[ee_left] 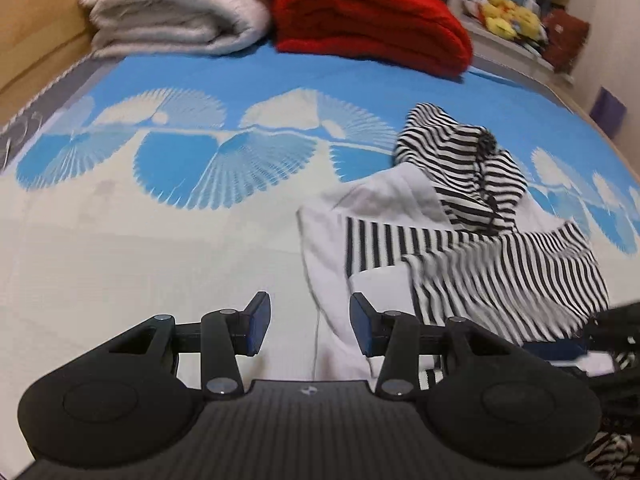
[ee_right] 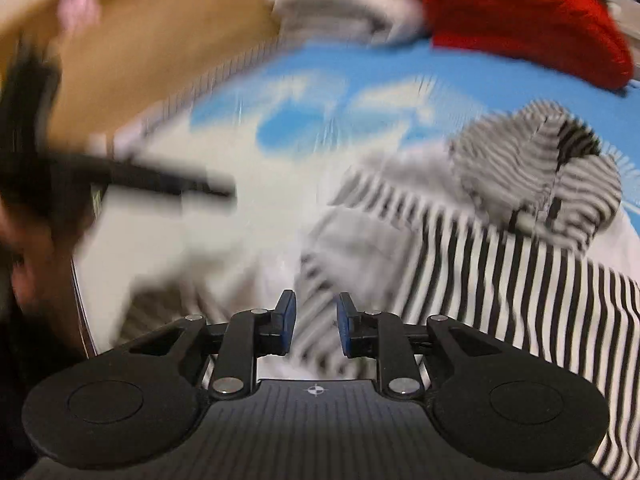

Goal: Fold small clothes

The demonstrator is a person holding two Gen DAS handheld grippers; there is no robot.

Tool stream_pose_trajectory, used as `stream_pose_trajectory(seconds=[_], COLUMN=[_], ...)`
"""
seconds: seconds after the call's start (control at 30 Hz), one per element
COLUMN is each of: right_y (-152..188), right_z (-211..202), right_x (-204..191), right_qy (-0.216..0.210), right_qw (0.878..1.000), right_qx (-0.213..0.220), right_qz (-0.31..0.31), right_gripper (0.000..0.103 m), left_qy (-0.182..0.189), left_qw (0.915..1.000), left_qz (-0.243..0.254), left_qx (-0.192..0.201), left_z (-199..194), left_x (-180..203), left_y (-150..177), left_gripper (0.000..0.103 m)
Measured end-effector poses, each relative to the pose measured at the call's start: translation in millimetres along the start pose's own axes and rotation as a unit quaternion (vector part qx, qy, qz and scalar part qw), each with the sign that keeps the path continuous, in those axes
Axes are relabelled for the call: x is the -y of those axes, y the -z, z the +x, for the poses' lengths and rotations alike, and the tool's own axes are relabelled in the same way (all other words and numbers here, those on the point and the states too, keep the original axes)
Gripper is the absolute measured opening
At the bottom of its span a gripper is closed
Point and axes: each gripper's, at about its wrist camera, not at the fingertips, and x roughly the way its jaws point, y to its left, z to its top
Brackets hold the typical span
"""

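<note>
A small black-and-white striped hooded garment (ee_left: 500,264) lies rumpled on the bed cover (ee_left: 160,240), its white inside (ee_left: 384,200) showing and its hood (ee_left: 472,160) bunched at the far end. My left gripper (ee_left: 310,322) hovers open over the garment's white left edge, with nothing between its pads. In the blurred right wrist view, my right gripper (ee_right: 316,320) stands with its pads apart above the striped garment (ee_right: 500,272). The cloth is smeared behind the gap and not pinched. A dark blurred shape (ee_left: 616,332) crosses the garment's near right corner.
A folded cream blanket (ee_left: 176,8) and a folded red blanket (ee_left: 372,20) lie at the far side of the bed. Yellow soft toys (ee_left: 508,16) sit behind them. A wooden board (ee_left: 36,32) runs along the left. A blurred dark tool and hand (ee_right: 120,176) fill the right view's left side.
</note>
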Motion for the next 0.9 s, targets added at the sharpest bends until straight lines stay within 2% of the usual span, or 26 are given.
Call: stream_pose_trajectory(seconds=[0.13,0.2,0.27,0.37,0.43,0.47,0.5,0.57,0.67,0.73,0.77,0.8,0.83,0.9], right_y=[-1,1,10,25,45,54,59,69,79,83,83,83,84,85], right_z=[-37,-67,-88,-103,-98,-89,-74,-63,-51,-47,-46,-46,-50,-55], right_x=[24,49,62,99,123,133,140,143,152,152,152,153,153,157], right_qy=[0.042,0.088,0.128,0.163,0.168,0.165,0.169,0.202,0.203,0.215,0.218,0.222,0.230,0.227], right_qw=[0.999,0.995,0.990,0.986,0.985,0.984,0.980,0.973,0.969,0.966,0.965,0.964,0.962,0.963], right_qx=[-0.013,-0.008,-0.004,0.002,0.006,-0.017,-0.076,-0.107,-0.135,-0.147,-0.148,-0.146,-0.145,-0.144], right_qz=[-0.028,-0.046,-0.055,-0.013,0.049,0.071,0.069,0.037,0.027,0.007,0.000,-0.001,-0.002,0.009], right_gripper=[0.031,0.042,0.044,0.044,0.045,0.044,0.044,0.044,0.045,0.042,0.033,0.012,0.005,0.002], left_qy=[0.005,0.009,0.013,0.020,0.025,0.026,0.028,0.028,0.019,0.013,0.013,0.014,0.015,0.015], left_qw=[0.9997,0.9994,0.9989,0.9983,0.9975,0.9972,0.9966,0.9960,0.9952,0.9945,0.9944,0.9945,0.9947,0.9948], left_qz=[-0.023,-0.032,-0.035,-0.036,-0.034,-0.032,-0.028,-0.014,0.022,0.038,0.041,0.041,0.041,0.038], left_qx=[-0.004,-0.013,-0.026,-0.042,-0.056,-0.062,-0.072,-0.084,-0.094,-0.097,-0.097,-0.095,-0.093,-0.093], left_z=[-1,3,9,20,28,34,39,48,59,64,65,64,65,66], left_x=[-11,-11,-7,4,14,19,26,38,56,63,65,66,66,66], left_y=[-1,-1,-2,-3,-4,-4,-3,-3,-1,1,1,2,1,1], left_gripper=[0.049,0.049,0.049,0.049,0.049,0.050,0.050,0.052,0.055,0.055,0.055,0.055,0.055,0.055])
